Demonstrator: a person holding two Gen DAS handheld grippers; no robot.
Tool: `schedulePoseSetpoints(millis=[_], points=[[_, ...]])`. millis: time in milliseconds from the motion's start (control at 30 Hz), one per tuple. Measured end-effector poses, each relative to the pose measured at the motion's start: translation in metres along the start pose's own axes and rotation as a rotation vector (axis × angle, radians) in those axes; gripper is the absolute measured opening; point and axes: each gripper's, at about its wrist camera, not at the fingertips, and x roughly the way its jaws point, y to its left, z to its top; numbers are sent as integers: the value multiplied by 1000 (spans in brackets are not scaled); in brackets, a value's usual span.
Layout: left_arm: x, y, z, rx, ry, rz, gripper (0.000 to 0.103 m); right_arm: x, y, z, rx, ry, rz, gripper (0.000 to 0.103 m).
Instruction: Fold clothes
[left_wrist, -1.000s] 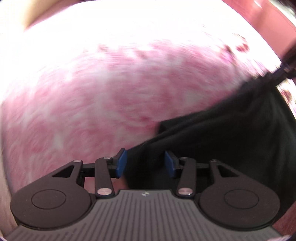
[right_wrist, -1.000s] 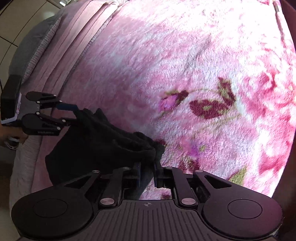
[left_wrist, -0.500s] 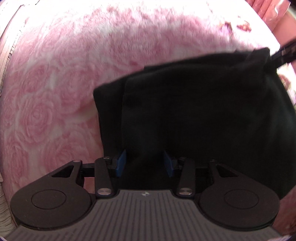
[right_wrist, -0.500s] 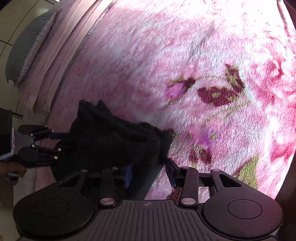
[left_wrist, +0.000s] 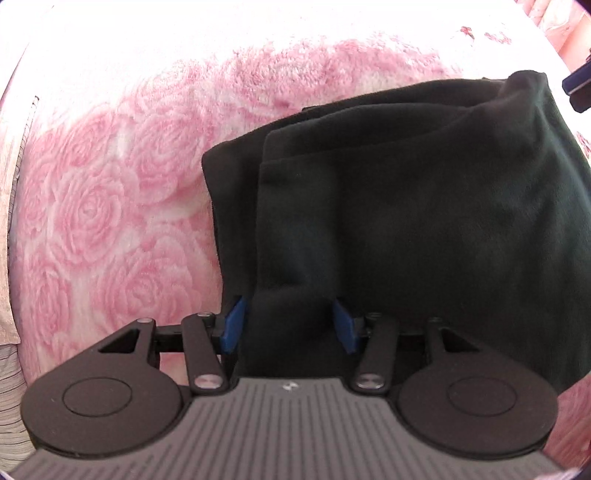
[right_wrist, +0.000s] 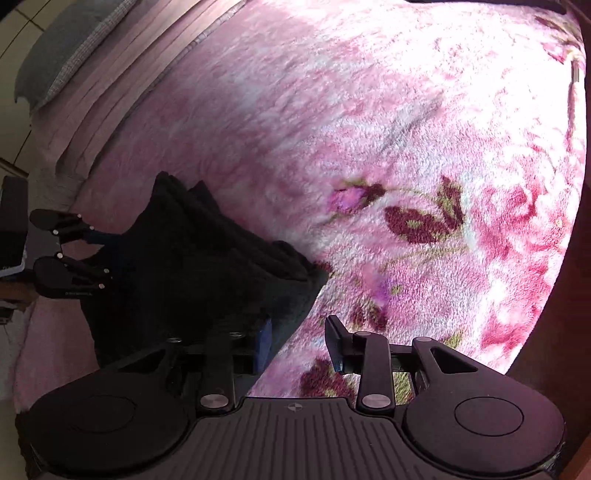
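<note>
On the bed's pink floral blanket (right_wrist: 369, 129) lies the folded black garment (left_wrist: 424, 221). Left hand-held gripper (left_wrist: 288, 325): a garment fold sits between its parted blue pads, which have just widened. Right hand-held gripper (right_wrist: 299, 347): pads apart, slightly narrowed, the left pad at the garment's edge, nothing clamped.

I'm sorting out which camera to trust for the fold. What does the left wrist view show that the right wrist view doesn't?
Only the left wrist view shows the black garment close up, with its stacked layered edges, and a bunch of it between the left gripper's blue pads, which do not plainly press it. Only the right wrist view shows the right gripper with its jaws apart over bare blanket, the garment beside its left finger, plus the grey pillow at the bed's edge. Both show the garment, the pink floral blanket and the other gripper.
</note>
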Motion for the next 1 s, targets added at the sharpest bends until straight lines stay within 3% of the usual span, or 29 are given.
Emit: schedulePoseSetpoints(millis=[233,333,367,400,433,500,700,800,900,1000], points=[[-14,-9,-10,41,-34,-6,48,-15,51,-29,-75,-15,32,36],[-21,-11,-18,72,-51,2,48,-11,84,-43,-186,6,37,39],[-26,-12,-22,84,-58,8,48,-8,95,-49,-238,15,39,46],[-31,-13,-29,104,-68,18,53,-7,106,-55,-290,23,42,63],[-37,-16,-38,136,-88,28,57,-5,116,-63,-343,33,44,73],[-51,-24,-62,215,-138,52,74,2,135,-79,-455,58,42,73],[-58,-76,-148,530,-237,201,92,47,191,-141,-925,88,-67,73],[-38,-108,-174,702,-263,260,93,78,211,-174,-1169,80,-200,73],[-14,-125,-183,843,-302,356,96,99,206,-190,-1261,38,-259,72],[-3,-123,-181,909,-357,419,103,89,195,-181,-1243,7,-213,46]])
